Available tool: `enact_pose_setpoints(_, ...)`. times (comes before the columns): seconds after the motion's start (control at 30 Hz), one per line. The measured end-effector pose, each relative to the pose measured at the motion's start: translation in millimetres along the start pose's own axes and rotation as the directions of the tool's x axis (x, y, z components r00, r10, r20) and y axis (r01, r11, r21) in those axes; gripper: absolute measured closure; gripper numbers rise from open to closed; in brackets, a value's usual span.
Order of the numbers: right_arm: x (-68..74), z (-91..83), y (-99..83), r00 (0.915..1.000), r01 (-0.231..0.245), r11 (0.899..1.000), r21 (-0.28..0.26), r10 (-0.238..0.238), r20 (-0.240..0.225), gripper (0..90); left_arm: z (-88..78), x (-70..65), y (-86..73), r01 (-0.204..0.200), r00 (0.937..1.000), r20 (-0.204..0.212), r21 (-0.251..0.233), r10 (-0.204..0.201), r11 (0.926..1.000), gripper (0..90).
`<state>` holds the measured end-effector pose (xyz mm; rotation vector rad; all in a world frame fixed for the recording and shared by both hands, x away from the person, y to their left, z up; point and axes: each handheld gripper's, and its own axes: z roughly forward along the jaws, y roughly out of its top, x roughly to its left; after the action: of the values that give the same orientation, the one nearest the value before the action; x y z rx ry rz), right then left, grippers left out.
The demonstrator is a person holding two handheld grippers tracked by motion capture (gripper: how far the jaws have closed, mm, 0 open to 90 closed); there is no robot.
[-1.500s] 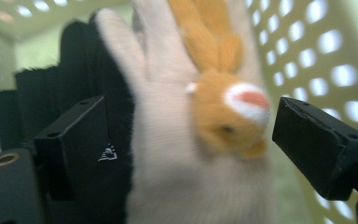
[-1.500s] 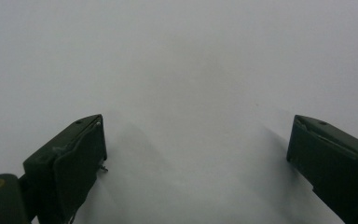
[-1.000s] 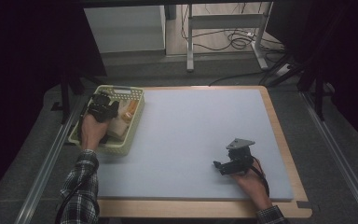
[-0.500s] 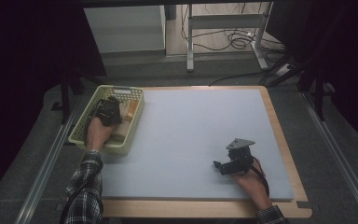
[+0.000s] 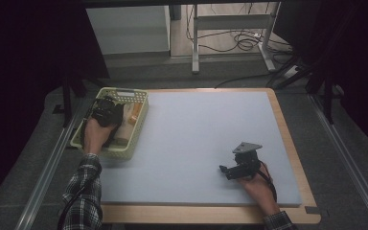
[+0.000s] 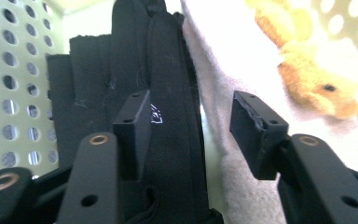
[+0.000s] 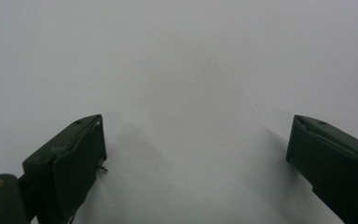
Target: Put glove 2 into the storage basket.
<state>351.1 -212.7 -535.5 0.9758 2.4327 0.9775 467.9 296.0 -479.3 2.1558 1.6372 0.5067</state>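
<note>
We see a smooth pale-blue mat [image 5: 191,139] covering the wooden table [image 5: 294,153]. At its left edge sits a perforated yellow-green basket [image 5: 141,120] holding a black glove [image 6: 168,93], a fuzzy white cloth [image 6: 242,79] and an orange plush toy [image 6: 307,70]. Our left gripper [image 6: 189,126] gapes around the glove; our right gripper [image 7: 196,154] rests wide, empty

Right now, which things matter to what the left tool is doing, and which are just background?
In play:
- left tool, open, down in the basket
- black glove
- pale cloth
- yellow plush toy

Idle or background:
- right tool, open over the grey mat
- floor cables
</note>
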Motion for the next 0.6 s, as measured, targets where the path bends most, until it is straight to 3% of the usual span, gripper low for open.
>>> enact_pose_setpoints(0.23, 0.1, -0.1, 0.0, 1.0000, 0.001, 1.000, 0.000, -0.001, 0.001, 4.3, -15.6, 3.5, -2.8, 0.021, 0.9989, 0.043, -0.063, -0.018, 0.9978, 41.7)
enact_pose_setpoints(0.6, 0.3, -0.2, 0.0, 1.0000, 0.003, 1.000, -0.001, -0.003, 0.003, 4.3, -27.3, 6.2, -12.6, 0.033, 0.9956, 0.090, -0.113, -0.023, 0.9931, 32.7)
